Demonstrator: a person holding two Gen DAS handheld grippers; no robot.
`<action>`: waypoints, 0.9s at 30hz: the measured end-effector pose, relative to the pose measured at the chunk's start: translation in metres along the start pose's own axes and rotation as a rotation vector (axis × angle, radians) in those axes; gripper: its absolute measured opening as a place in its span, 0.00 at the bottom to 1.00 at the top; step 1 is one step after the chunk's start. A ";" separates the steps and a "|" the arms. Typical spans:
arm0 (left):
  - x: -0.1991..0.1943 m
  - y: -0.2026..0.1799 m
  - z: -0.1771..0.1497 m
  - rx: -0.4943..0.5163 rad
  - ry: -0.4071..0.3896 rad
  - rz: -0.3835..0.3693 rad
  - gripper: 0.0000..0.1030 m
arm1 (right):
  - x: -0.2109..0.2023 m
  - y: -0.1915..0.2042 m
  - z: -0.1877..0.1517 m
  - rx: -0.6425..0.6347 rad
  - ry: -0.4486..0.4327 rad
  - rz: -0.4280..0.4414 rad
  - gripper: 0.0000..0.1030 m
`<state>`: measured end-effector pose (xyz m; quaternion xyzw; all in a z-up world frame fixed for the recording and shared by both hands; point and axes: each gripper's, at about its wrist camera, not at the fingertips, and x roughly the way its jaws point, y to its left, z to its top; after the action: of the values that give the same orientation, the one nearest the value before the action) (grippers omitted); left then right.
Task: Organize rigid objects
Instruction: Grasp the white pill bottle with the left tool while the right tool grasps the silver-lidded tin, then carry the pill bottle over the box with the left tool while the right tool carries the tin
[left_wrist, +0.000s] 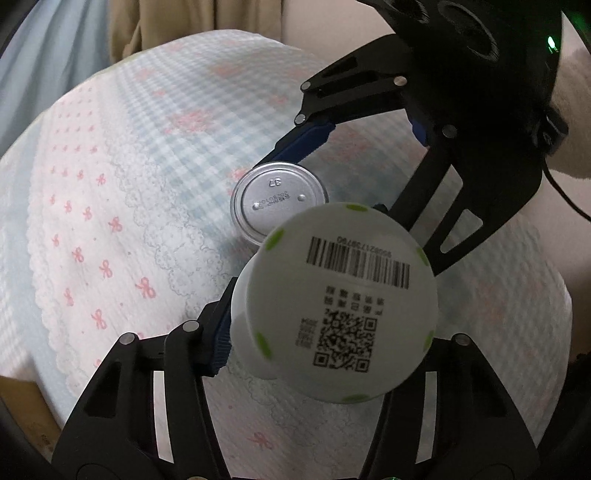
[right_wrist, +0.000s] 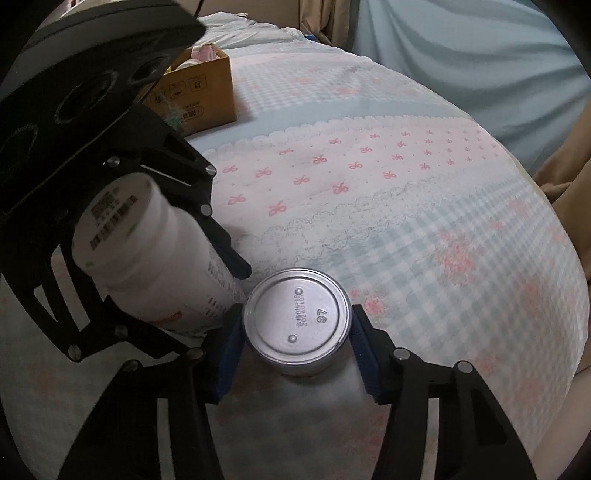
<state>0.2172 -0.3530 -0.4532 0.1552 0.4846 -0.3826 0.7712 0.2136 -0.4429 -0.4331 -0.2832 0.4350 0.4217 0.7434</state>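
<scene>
My left gripper (left_wrist: 328, 354) is shut on a white plastic bottle (left_wrist: 336, 306) with green dots, a barcode and a QR code on its base; it is held tilted above the bed. The bottle also shows in the right wrist view (right_wrist: 147, 258). My right gripper (right_wrist: 295, 347) is closed around a silver metal can (right_wrist: 295, 317) with "37" stamped on its end, its blue pads (right_wrist: 231, 354) against the can's sides. The can (left_wrist: 279, 201) and right gripper (left_wrist: 332, 155) show in the left wrist view, just beyond the bottle. Bottle and can nearly touch.
Both sit over a bed covered with a blue-checked, pink-bow sheet (right_wrist: 406, 206). An open cardboard box (right_wrist: 199, 92) with items inside stands at the bed's far left. Light blue bedding (right_wrist: 461, 48) lies beyond. A box corner (left_wrist: 26, 410) shows at lower left.
</scene>
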 end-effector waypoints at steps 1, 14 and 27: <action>0.000 0.000 0.001 0.001 0.001 0.001 0.50 | 0.002 -0.001 0.001 0.001 0.003 0.000 0.49; -0.034 0.013 -0.005 -0.125 -0.019 -0.015 0.46 | -0.016 0.000 0.017 0.110 0.029 -0.070 0.49; -0.158 0.034 0.006 -0.269 -0.144 0.031 0.46 | -0.117 0.030 0.076 0.204 -0.021 -0.205 0.49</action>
<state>0.2083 -0.2651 -0.3176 0.0300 0.4727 -0.3123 0.8235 0.1871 -0.4130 -0.2961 -0.2447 0.4367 0.3002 0.8119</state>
